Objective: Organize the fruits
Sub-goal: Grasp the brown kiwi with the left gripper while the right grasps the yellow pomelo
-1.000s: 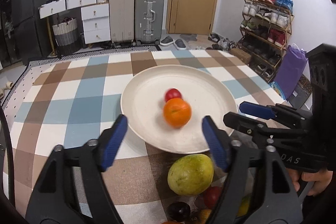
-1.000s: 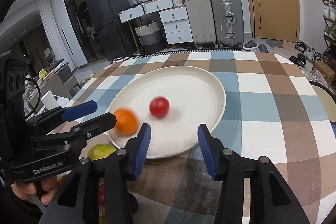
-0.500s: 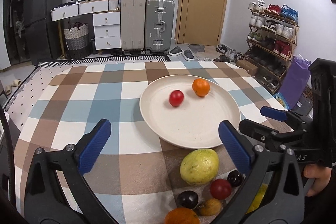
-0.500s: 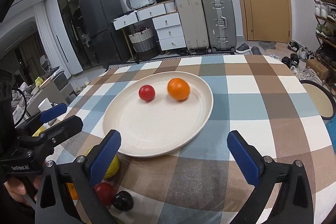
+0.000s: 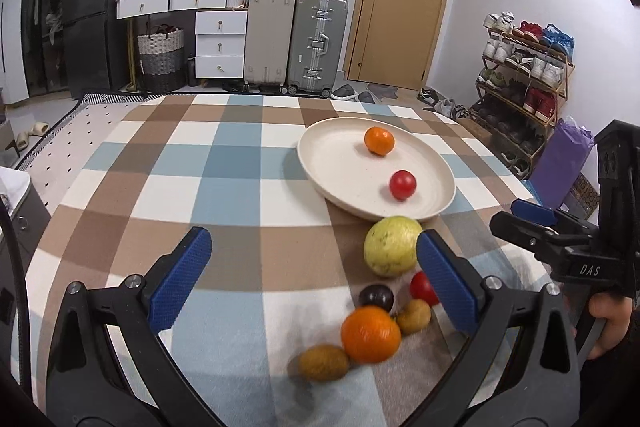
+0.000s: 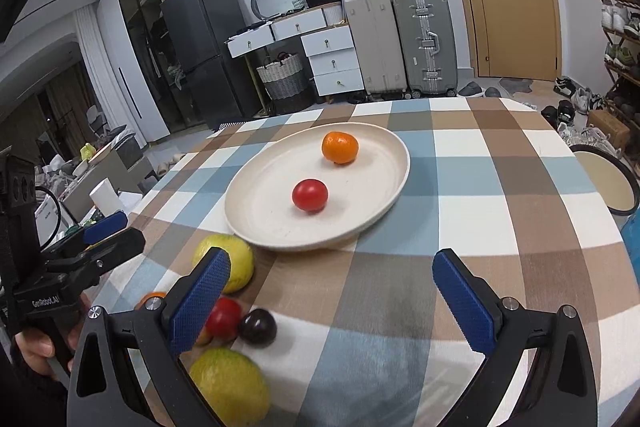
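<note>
A cream plate (image 5: 344, 183) (image 6: 372, 211) on the checked tablecloth holds a small orange (image 5: 379, 141) (image 6: 340, 147) and a red tomato (image 5: 402, 185) (image 6: 309, 195). In front of the plate lie loose fruits: a yellow-green fruit (image 5: 392, 245) (image 6: 236, 259), a red tomato (image 5: 421, 287) (image 6: 224, 317), a dark plum (image 5: 376, 298) (image 6: 258, 327), a large orange (image 5: 370, 334), two brown fruits (image 5: 323, 362), and another yellow-green fruit (image 6: 228, 385). My left gripper (image 5: 316, 279) is open and empty above the cloth, left of the pile. My right gripper (image 6: 332, 299) is open and empty, just right of the pile.
The table edge runs close on the right, with a round stool (image 6: 604, 183) beside it. Suitcases (image 5: 316, 39), drawers and a shoe rack (image 5: 524, 75) stand beyond the table.
Both grippers have pulled back from the plate and opened wide. The orange has rolled to the plate's far side, with the tomato nearer. More of the fruit pile has come into view.
</note>
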`<action>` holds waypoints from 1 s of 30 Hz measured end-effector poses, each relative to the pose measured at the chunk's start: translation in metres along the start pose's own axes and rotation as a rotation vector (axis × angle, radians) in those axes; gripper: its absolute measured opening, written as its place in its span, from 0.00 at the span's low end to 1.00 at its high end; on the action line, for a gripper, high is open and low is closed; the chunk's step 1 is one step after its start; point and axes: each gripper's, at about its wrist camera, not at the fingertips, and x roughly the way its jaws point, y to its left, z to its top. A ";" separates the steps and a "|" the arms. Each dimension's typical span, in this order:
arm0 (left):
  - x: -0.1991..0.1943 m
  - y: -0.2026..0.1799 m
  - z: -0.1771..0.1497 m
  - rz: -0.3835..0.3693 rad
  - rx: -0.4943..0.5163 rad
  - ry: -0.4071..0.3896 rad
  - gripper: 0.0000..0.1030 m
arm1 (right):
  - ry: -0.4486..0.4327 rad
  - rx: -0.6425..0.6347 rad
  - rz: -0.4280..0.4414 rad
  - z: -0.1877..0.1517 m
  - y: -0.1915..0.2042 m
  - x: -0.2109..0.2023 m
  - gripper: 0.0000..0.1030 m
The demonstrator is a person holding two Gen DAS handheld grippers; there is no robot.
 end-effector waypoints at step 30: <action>-0.036 0.006 -0.055 0.019 0.044 0.137 0.99 | 0.180 -0.100 0.009 -0.047 0.046 -0.019 1.00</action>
